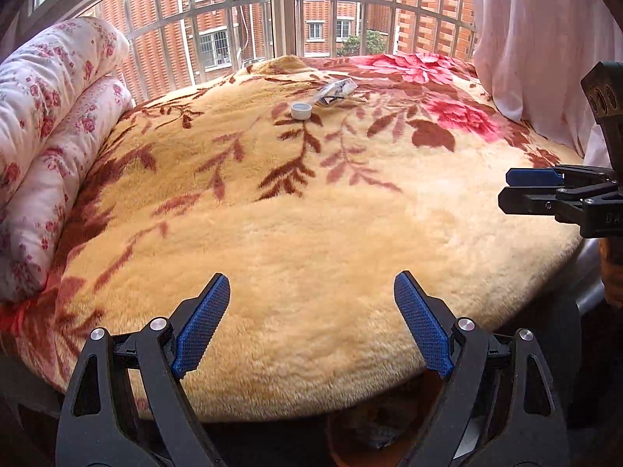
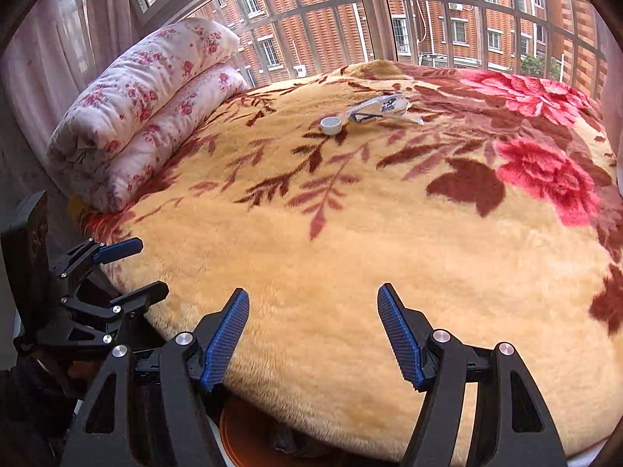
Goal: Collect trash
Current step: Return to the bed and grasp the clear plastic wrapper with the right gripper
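Both our grippers, left (image 1: 311, 284) and right (image 2: 313, 295), gape wide, empty, over the near blanket (image 1: 311, 233); far ahead lie a white bottle cap (image 1: 301, 110) beside a clear wrapper (image 1: 337, 91).

Bottle cap (image 1: 301, 110) and plastic wrapper (image 1: 337, 92) lie just beside each other on the bed (image 1: 311, 233) near its far edge, wrapper behind-right; folded quilt (image 1: 50, 136) along the left edge.

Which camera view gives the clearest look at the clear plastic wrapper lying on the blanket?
The right wrist view: the plastic wrapper appears larger there, with its dark print visible, beside the white bottle cap. In the left wrist view the wrapper is smaller, farther off, its print hard to make out.
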